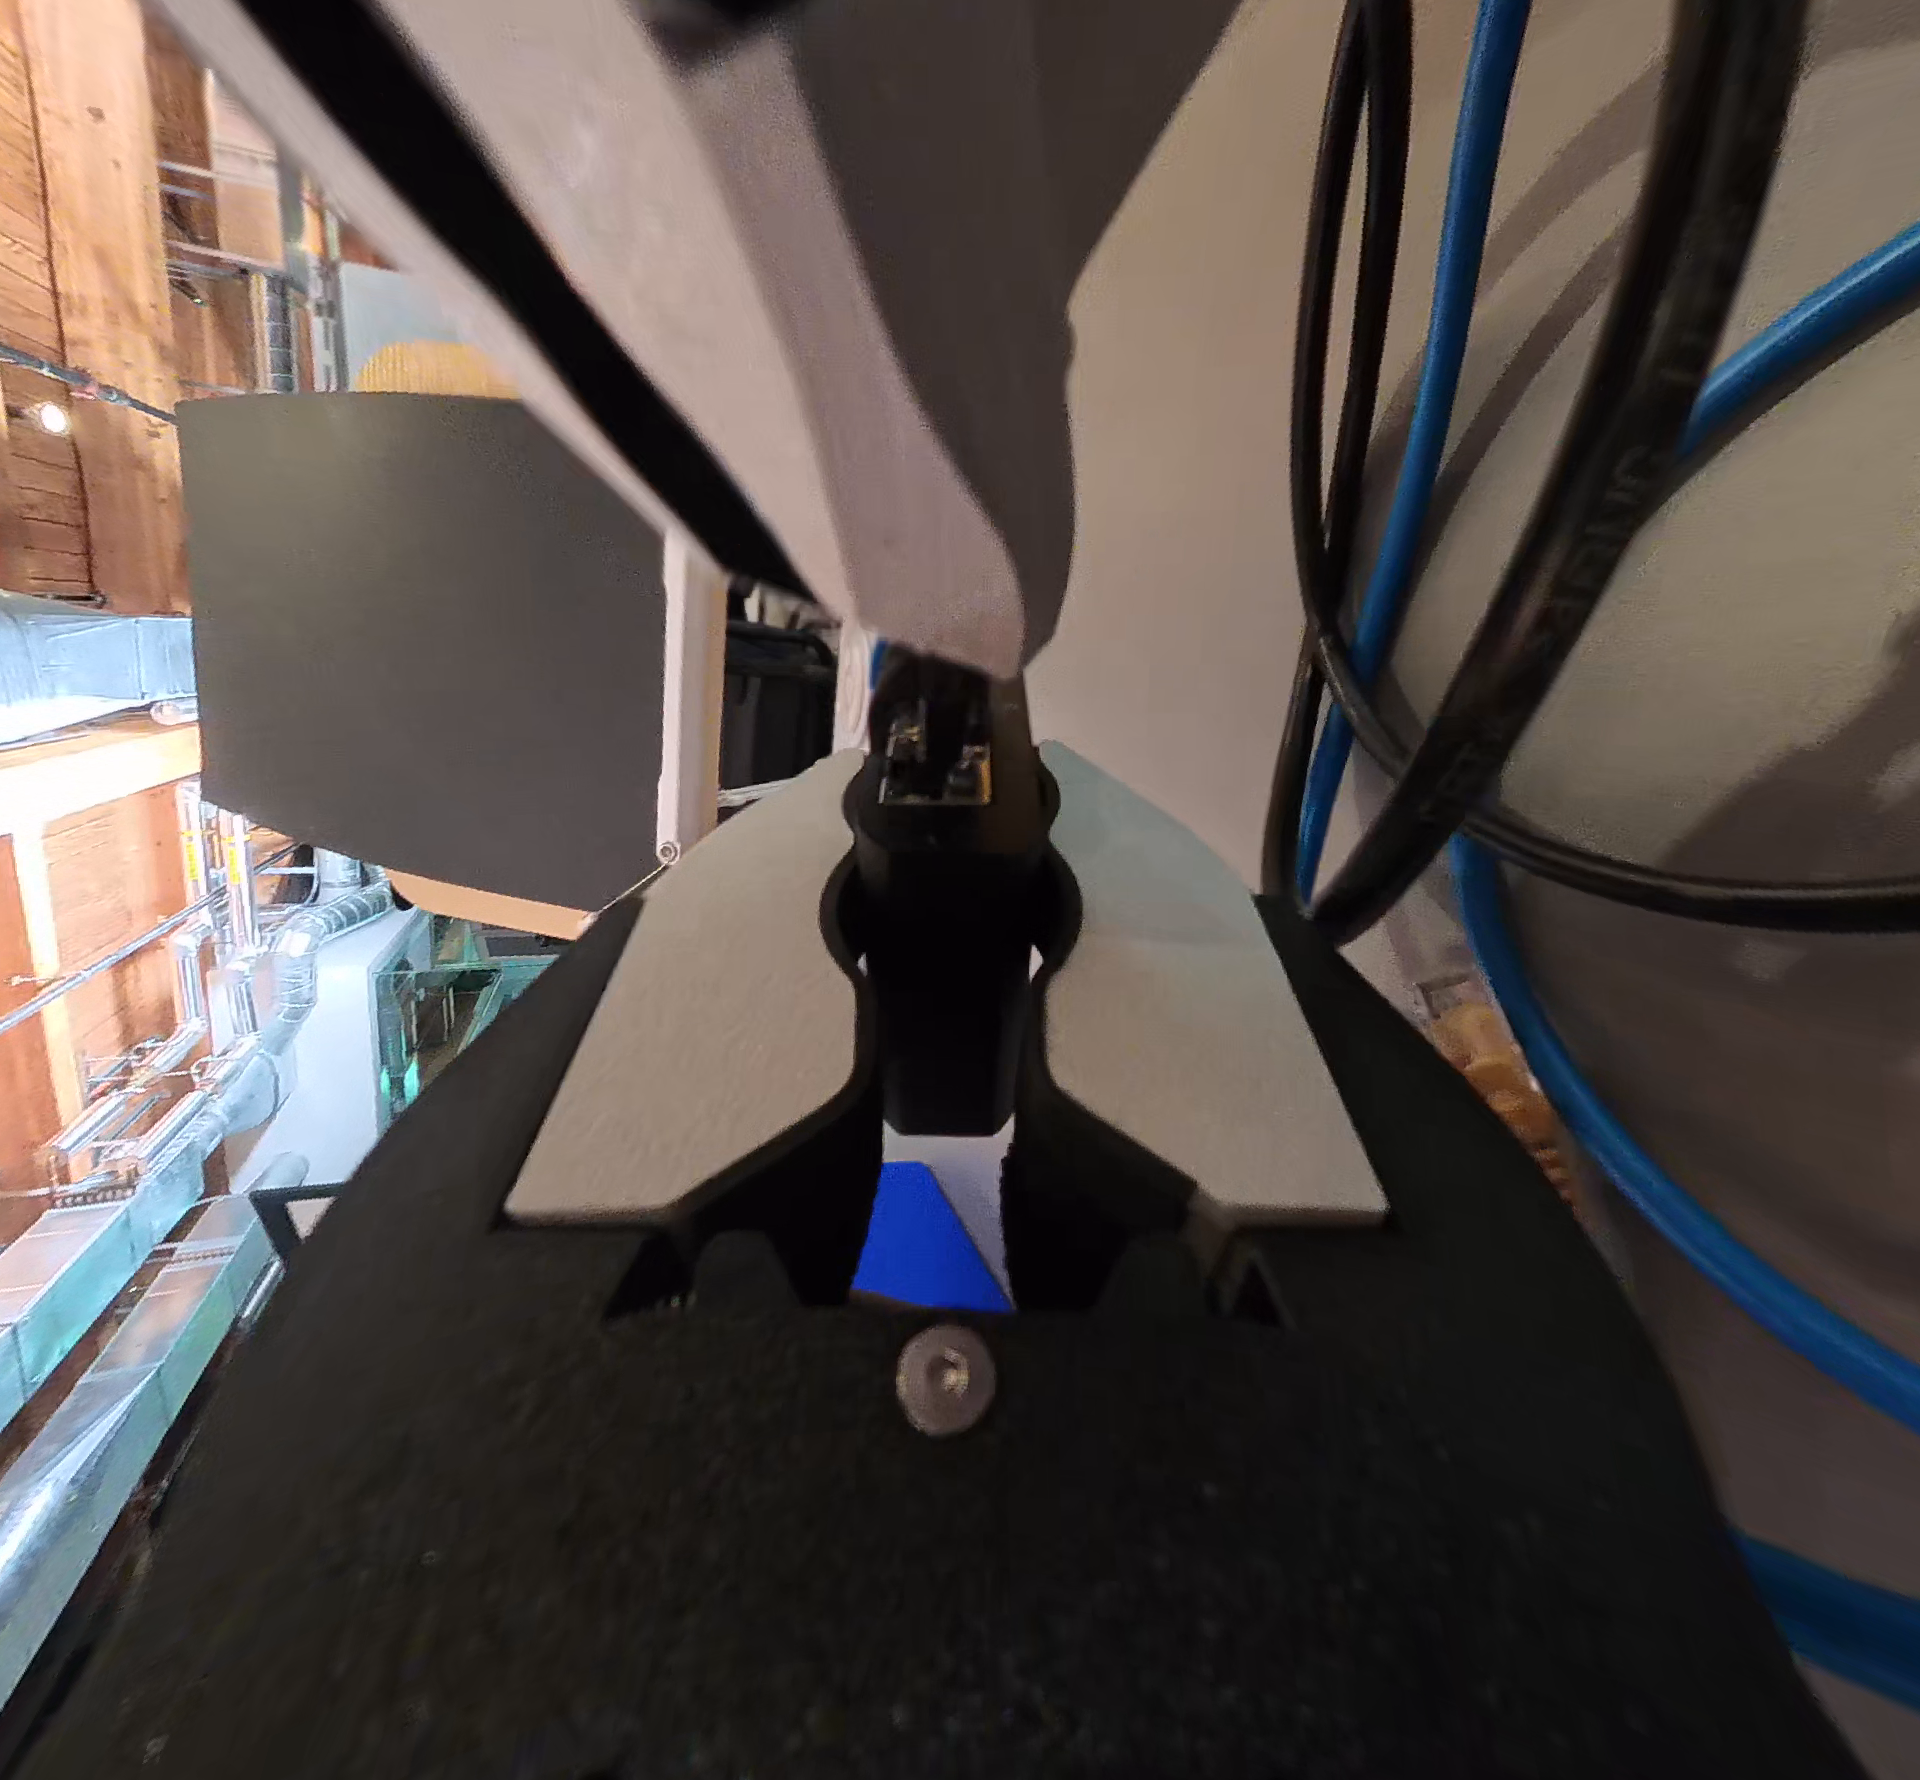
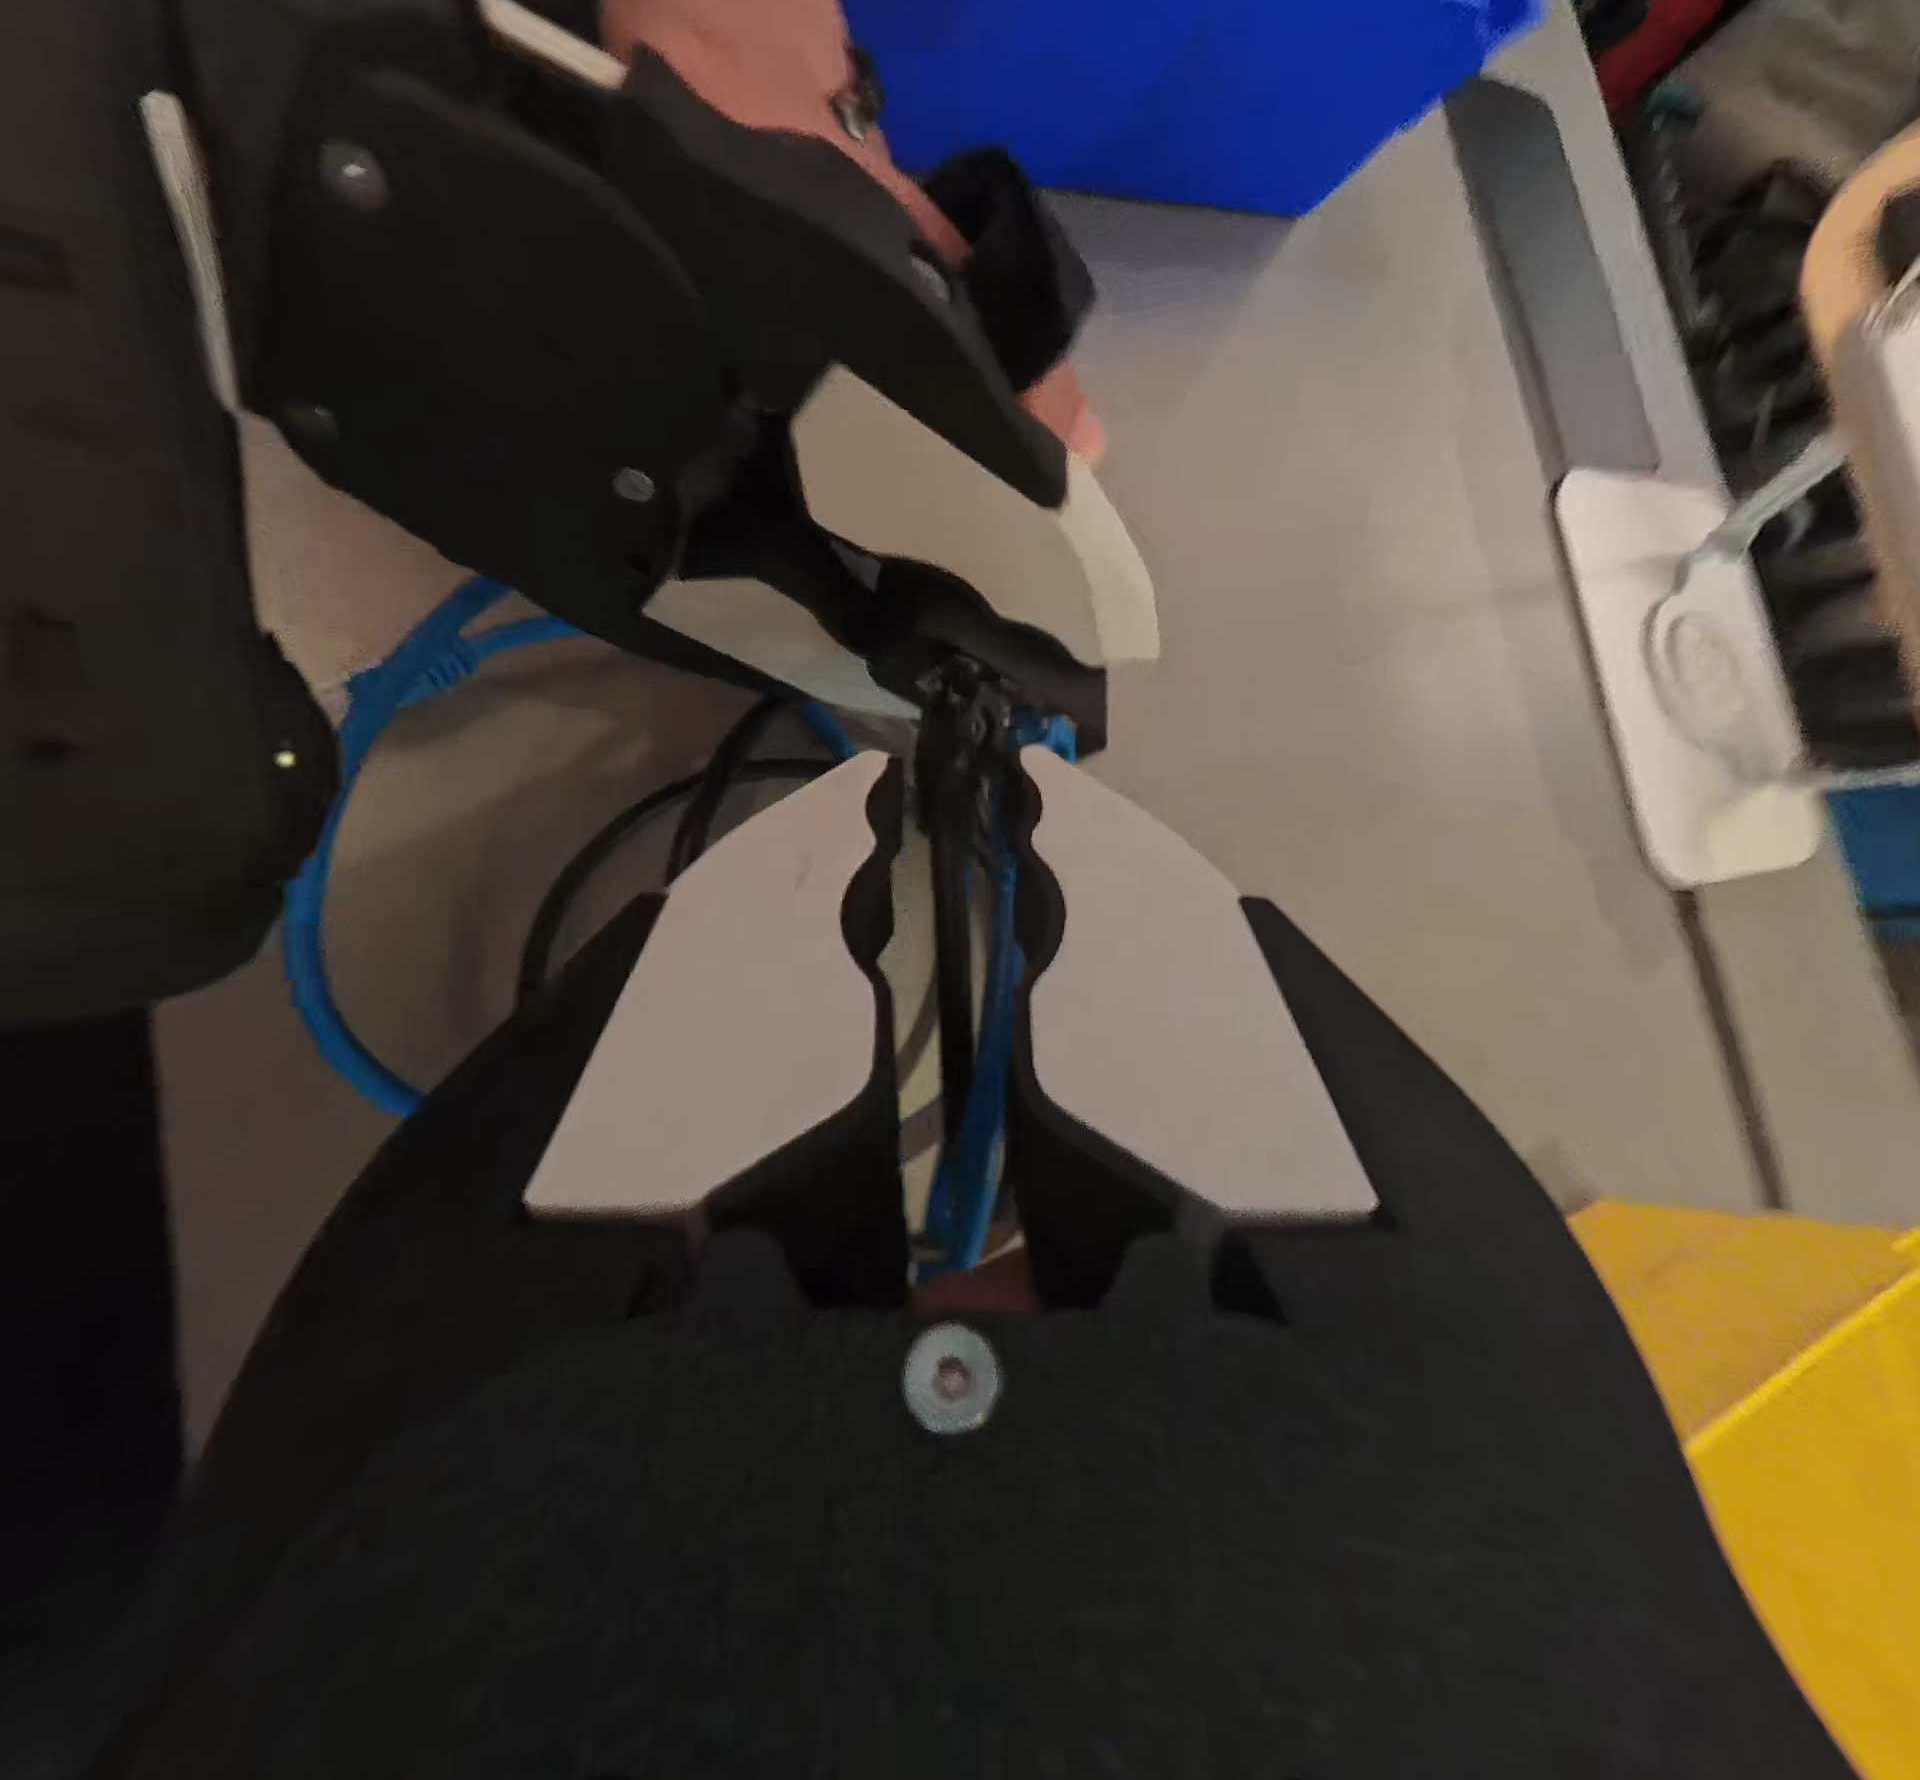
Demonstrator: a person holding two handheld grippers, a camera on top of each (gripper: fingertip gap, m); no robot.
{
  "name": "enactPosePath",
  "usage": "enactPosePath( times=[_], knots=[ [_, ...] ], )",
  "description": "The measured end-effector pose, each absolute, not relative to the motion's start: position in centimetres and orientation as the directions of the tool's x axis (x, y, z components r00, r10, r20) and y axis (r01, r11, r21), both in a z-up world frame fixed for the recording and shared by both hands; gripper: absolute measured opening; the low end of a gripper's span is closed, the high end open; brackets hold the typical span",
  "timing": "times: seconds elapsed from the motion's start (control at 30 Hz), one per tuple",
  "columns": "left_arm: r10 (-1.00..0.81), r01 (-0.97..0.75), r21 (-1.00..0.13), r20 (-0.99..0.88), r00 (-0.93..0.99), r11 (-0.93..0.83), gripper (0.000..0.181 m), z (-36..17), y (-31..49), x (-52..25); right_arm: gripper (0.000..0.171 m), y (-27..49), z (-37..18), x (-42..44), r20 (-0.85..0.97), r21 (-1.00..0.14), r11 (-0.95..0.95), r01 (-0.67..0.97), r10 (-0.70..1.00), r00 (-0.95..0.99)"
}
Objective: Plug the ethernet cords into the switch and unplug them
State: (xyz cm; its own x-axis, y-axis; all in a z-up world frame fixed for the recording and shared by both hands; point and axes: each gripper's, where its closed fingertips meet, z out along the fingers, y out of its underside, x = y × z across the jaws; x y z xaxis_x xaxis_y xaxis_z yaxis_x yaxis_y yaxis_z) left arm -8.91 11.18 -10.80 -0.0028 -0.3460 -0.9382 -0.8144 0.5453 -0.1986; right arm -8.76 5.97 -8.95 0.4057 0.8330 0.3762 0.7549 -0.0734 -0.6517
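In the left wrist view my left gripper [image 1: 951, 780] is shut on a small black switch [image 1: 940, 982], whose ports face away from the camera. My right gripper [image 1: 935, 634] comes in from above, its white fingertips at the ports. A blue cord [image 1: 1444, 380] and a black cord [image 1: 1621, 483] loop on the right. In the right wrist view my right gripper [image 2: 961, 780] is closed on the black ethernet cord [image 2: 956, 857] just behind its plug, right at the switch [image 2: 1003, 644]. A blue cord [image 2: 992, 1003] runs between the fingers too. The left gripper [image 2: 935, 587] holds the switch from the upper left.
A blue bin [image 2: 1143, 47] stands at the far side of the grey table [image 2: 1299, 587]. A yellow bin [image 2: 1787, 1418] is at the near right. A white object [image 2: 1662, 691] lies at the right edge. A person's gloved hand [image 2: 727, 16] holds the left gripper. Across from one pair of fingers to the other is roughly 6 cm.
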Motion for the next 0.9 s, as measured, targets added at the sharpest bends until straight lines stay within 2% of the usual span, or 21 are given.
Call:
enactPosePath(
  times=[0.13,0.27,0.5,0.6,0.8,0.87,0.9],
  knots=[
    [-0.327,-0.820,-0.189,-0.945,0.002,0.540,0.025,-10.6,11.3,-9.1,0.018,5.7,-8.9,-8.3,0.185,-0.720,-0.266,0.641,0.816,0.547],
    [-0.305,-0.829,-0.182,-0.952,0.015,0.528,0.025,-10.4,11.3,-9.0,0.012,5.8,-9.2,-8.4,0.121,-0.724,-0.330,0.606,0.804,0.582],
    [-0.313,-0.852,-0.187,-0.949,0.029,0.489,0.025,-10.7,11.6,-9.1,0.011,5.8,-9.5,-8.2,0.046,-0.711,-0.411,0.571,0.782,0.621],
    [-0.313,-0.844,-0.190,-0.949,0.027,0.502,0.026,-10.9,11.6,-8.9,0.010,5.7,-9.6,-8.1,0.091,-0.717,-0.373,0.588,0.786,0.611],
    [-0.332,-0.817,-0.212,-0.943,0.026,0.536,0.025,-11.0,11.2,-8.6,0.010,5.1,-9.5,-7.8,0.059,-0.733,-0.392,0.556,0.778,0.626],
    [-0.315,-0.899,-0.160,-0.949,0.026,0.407,0.026,-11.7,14.7,-11.3,0.010,4.9,-9.8,-5.5,0.100,-0.697,-0.419,0.582,0.747,0.657],
    [-0.348,-0.896,-0.179,-0.937,0.029,0.407,0.026,-11.8,16.0,-12.4,0.010,4.5,-9.3,-4.4,0.065,-0.718,-0.435,0.544,0.736,0.674]
  ],
)
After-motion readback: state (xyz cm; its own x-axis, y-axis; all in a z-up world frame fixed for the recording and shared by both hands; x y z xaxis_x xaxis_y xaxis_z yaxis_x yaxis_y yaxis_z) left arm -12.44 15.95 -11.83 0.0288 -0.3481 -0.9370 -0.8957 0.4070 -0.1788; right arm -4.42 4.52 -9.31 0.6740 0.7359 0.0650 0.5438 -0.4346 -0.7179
